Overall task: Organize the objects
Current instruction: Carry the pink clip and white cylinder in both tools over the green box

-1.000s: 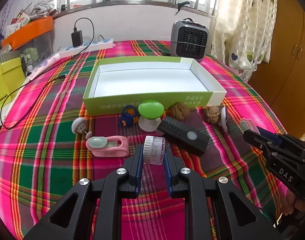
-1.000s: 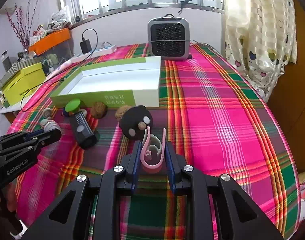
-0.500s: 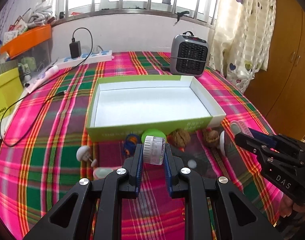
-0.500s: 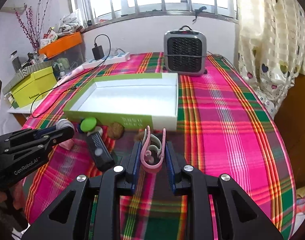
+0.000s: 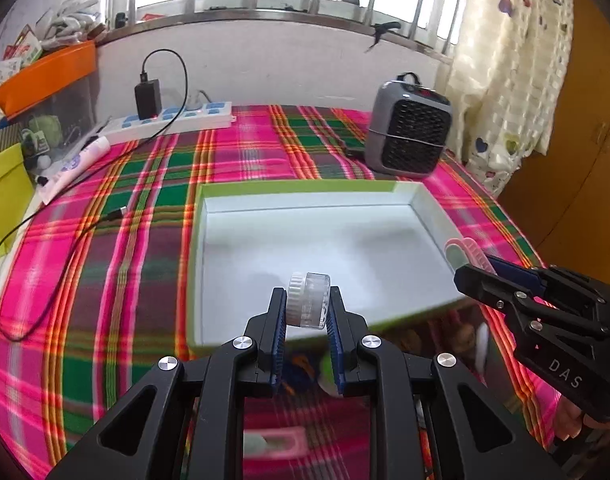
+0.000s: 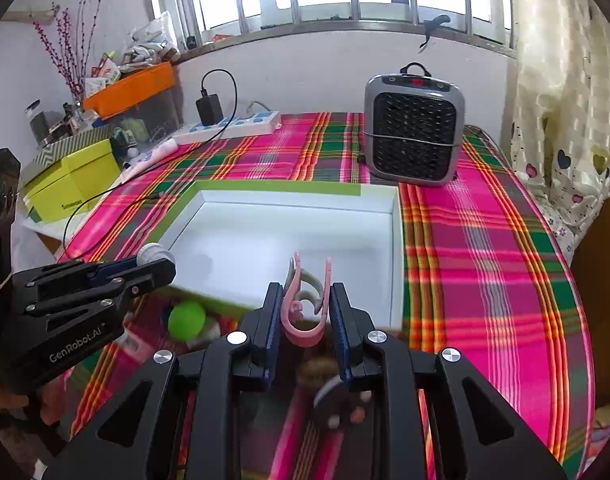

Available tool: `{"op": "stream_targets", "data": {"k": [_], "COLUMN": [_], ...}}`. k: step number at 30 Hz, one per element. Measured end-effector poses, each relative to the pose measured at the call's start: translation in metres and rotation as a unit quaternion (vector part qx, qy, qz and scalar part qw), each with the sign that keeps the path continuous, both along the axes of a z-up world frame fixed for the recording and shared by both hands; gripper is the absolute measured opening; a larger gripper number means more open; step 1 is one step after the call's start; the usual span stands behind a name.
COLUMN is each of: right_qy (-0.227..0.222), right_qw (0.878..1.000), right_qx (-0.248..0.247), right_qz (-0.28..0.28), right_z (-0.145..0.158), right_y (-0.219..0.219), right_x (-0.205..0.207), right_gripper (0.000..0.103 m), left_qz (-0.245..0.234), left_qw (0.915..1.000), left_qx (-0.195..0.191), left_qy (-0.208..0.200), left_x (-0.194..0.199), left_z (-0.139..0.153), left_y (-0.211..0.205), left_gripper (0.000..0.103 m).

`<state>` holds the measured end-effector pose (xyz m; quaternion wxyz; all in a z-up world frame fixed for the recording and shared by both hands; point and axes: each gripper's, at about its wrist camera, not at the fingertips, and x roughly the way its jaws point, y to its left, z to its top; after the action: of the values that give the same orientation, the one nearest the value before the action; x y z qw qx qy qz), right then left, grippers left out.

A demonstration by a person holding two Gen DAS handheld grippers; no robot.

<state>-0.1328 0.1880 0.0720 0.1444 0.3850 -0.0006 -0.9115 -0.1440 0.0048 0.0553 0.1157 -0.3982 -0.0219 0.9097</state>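
A table covered in a bright pink, green and orange plaid cloth point(image 5: 137, 208) fills both views. On it lies a shallow open box point(image 5: 317, 196) with green outer walls and a bare white floor. Behind the box stands a small grey heater point(image 6: 414, 130), and a white power strip point(image 5: 173, 120) lies near the back wall. The left gripper point(image 5: 307, 312) is clamped on a small clear jar with a white ribbed lid point(image 5: 308, 304), held above the box's near wall. The right gripper point(image 6: 307, 308) is squeezed on a pink clip point(image 6: 305, 304), held over the box's near right corner. A green ball-like toy point(image 6: 187, 320) lies on the cloth just outside the near wall.
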Motion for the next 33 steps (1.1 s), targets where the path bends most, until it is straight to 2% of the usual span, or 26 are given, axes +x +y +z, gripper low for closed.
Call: {"op": "stream_targets", "data": {"k": [18, 25, 33], "right_qy": [-0.05, -0.074, -0.081], "right_qw": [0.999, 0.997, 0.996], "right_qx": [0.016, 0.019, 0.023], "right_qz": [0.01, 0.005, 0.004], "right_z": [-0.023, -0.035, -0.039], "right_y": [-0.028, -0.032, -0.035], "right_x": [-0.079, -0.097, -0.105], "right_gripper": [0.024, 0.024, 0.024], "left_qz": [-0.008, -0.011, -0.011], "left_qw": [0.9993, 0.9985, 0.9981], "left_qx": [-0.007, -0.011, -0.015], "left_qy": [-0.034, -0.052, -0.06], "left_x": [-0.076, -0.095, -0.104], "left_z": [-0.017, -0.026, -0.031], "left_y": [-0.001, -0.002, -0.002], "left_gripper": [0.018, 0.018, 0.018]}}
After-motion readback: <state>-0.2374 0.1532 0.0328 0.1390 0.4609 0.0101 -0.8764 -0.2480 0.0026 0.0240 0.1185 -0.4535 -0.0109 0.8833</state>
